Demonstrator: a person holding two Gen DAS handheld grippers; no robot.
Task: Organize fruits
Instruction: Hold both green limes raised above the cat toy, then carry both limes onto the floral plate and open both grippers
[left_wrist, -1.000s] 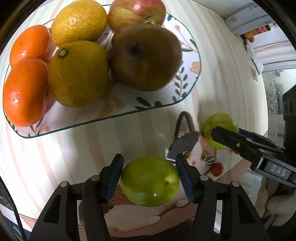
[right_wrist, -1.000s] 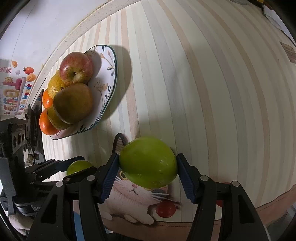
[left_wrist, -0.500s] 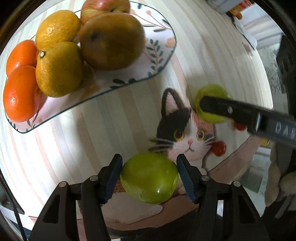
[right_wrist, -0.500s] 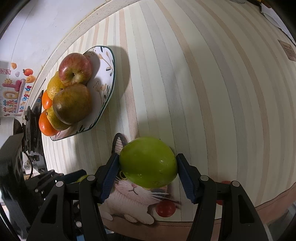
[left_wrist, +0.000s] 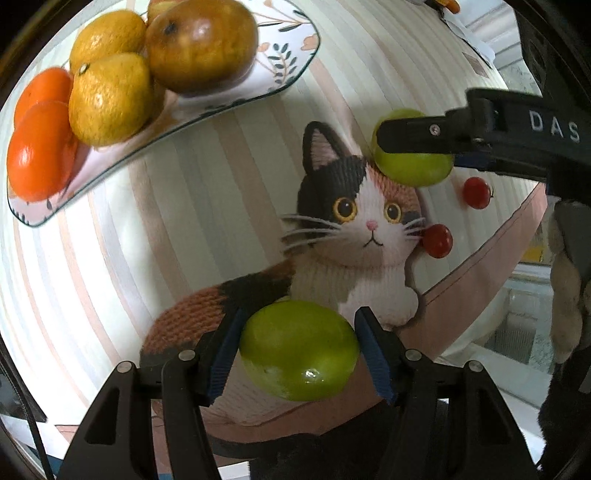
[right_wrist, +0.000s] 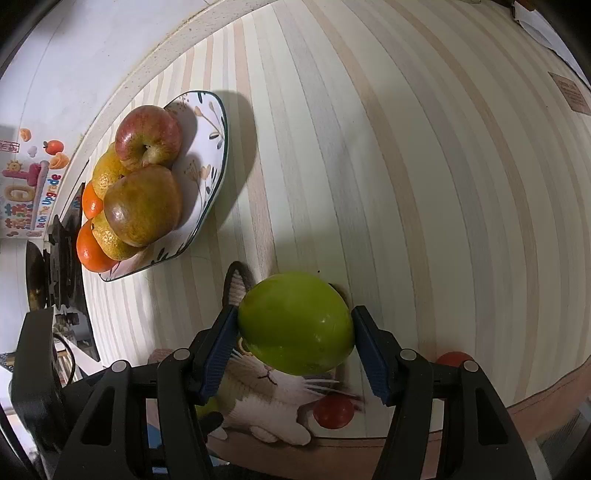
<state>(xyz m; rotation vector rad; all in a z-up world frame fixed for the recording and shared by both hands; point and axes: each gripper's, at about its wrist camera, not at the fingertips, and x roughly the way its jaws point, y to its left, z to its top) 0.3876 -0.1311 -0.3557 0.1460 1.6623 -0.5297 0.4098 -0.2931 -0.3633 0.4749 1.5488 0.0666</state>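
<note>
Fruits mostly sorted already: plate (right_wrist: 218, 147) on the striped desk (right_wrist: 406, 166) holds a red apple (right_wrist: 147, 136), a brown pear-like fruit (right_wrist: 144, 203), two yellow citrus (left_wrist: 110, 99) and two oranges (left_wrist: 38, 155), piled touching each other. Left to do, judging by layout: two green fruits, both off the desk and in the air. Left tool (left_wrist: 299, 349) is clamped on one green fruit (left_wrist: 299, 350), blue pads on both sides, hanging above the near edge of the cat-print mat (left_wrist: 354, 229). Right tool (right_wrist: 295, 343) is clamped on the second green fruit (right_wrist: 295, 323), also over the cat mat, right of the plate and well apart from it. Two small red tomatoes (left_wrist: 437, 240) sit on the mat near the cat's face; can't say if they belong on the plate. Free plate area is at its right end, next to the pear. Hard to read: plate's far-left side is cut off in the left view, the apple is nearly out of frame there, and the right tool's finger covers part of its fruit. Contact under the stacked fruit is hidden.
</note>
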